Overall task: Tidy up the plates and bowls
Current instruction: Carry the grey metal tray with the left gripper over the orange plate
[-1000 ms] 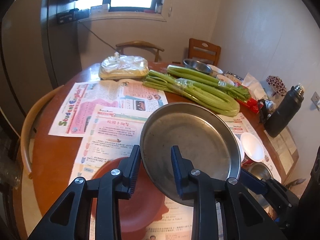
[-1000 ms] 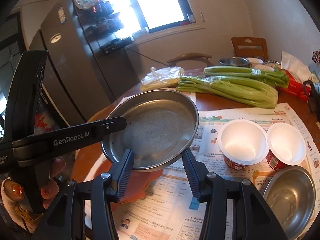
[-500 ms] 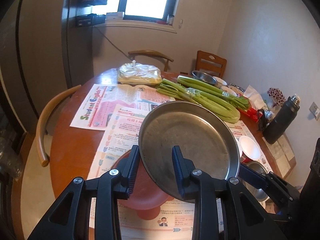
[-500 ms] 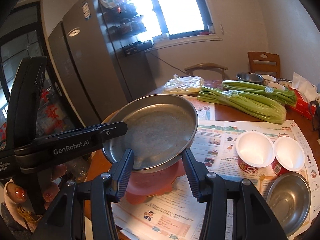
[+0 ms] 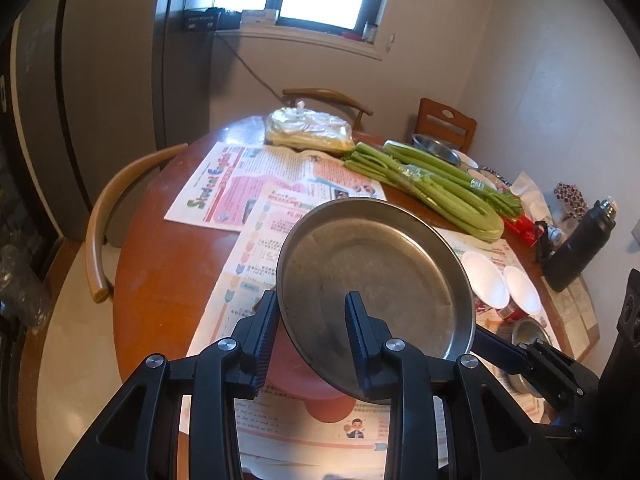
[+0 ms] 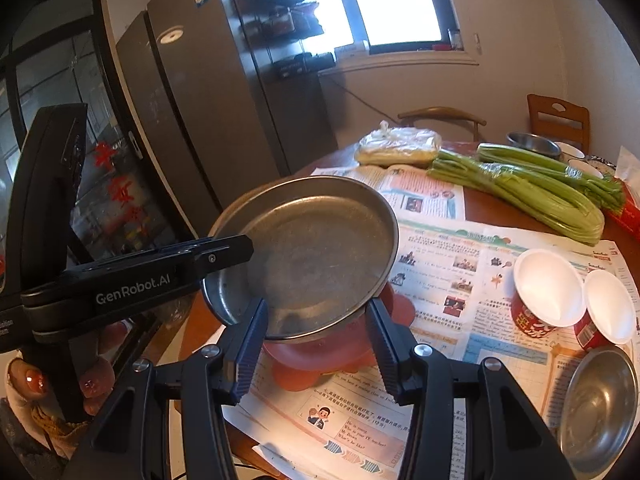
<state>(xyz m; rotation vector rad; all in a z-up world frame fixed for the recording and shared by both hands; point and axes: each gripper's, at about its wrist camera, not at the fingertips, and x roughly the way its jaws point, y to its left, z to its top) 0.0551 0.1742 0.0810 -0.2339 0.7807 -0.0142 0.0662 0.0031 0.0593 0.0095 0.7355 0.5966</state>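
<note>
My left gripper is shut on the near rim of a large steel plate and holds it tilted in the air above a red plate on the newspaper. In the right wrist view the steel plate hangs over the red plate, with the left gripper's finger clamped on its left rim. My right gripper is open and empty, just in front of and below the steel plate. Two white-lined red bowls and a small steel bowl sit to the right.
Newspapers cover the round wooden table. Celery bunches, a plastic-wrapped package, a steel bowl and small dishes lie at the back. A dark flask stands at the right. Chairs ring the table; a fridge stands at the left.
My left gripper has lifted the steel plate higher above the table and the red plate. Both cameras have risen and pulled back; the right gripper stays open.
</note>
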